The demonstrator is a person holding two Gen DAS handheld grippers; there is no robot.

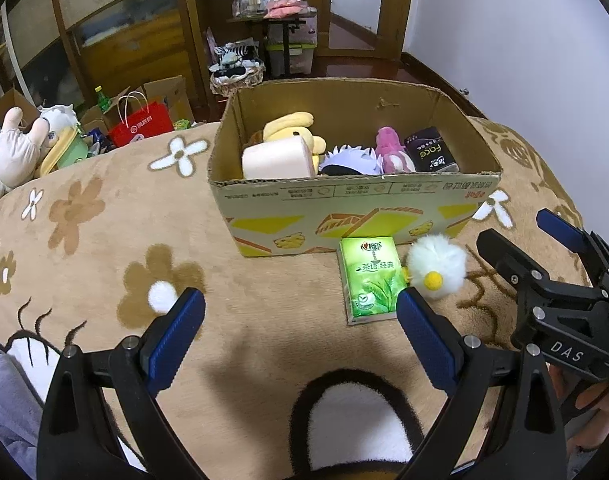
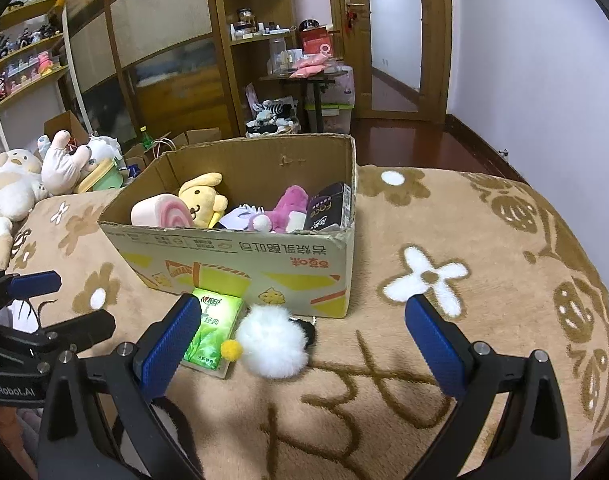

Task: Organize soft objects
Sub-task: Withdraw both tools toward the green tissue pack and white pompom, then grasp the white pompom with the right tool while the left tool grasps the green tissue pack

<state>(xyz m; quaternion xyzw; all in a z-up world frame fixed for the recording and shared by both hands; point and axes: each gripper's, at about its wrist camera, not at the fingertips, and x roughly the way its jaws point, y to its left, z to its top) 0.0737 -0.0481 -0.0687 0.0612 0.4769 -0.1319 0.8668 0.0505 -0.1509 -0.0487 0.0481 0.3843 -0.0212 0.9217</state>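
An open cardboard box (image 1: 344, 208) (image 2: 240, 256) stands on the tan flowered blanket and holds several soft toys (image 1: 288, 148) (image 2: 200, 200) and a dark tissue pack (image 1: 432, 152) (image 2: 324, 206). In front of the box lie a green tissue pack (image 1: 370, 278) (image 2: 210, 330) and a white fluffy toy with a yellow pompom (image 1: 436, 266) (image 2: 272, 340). My left gripper (image 1: 300, 316) is open and empty, just left of the green pack. My right gripper (image 2: 304, 320) is open and empty, with the fluffy toy between its fingers; it also shows in the left wrist view (image 1: 520, 236).
A pile of plush toys (image 1: 28, 140) (image 2: 32, 176) lies at the blanket's far left. A red paper bag (image 1: 140, 124) and cartons sit on the floor beyond. Wooden shelves (image 2: 256, 40) and a cluttered small table (image 2: 304, 76) stand behind the box.
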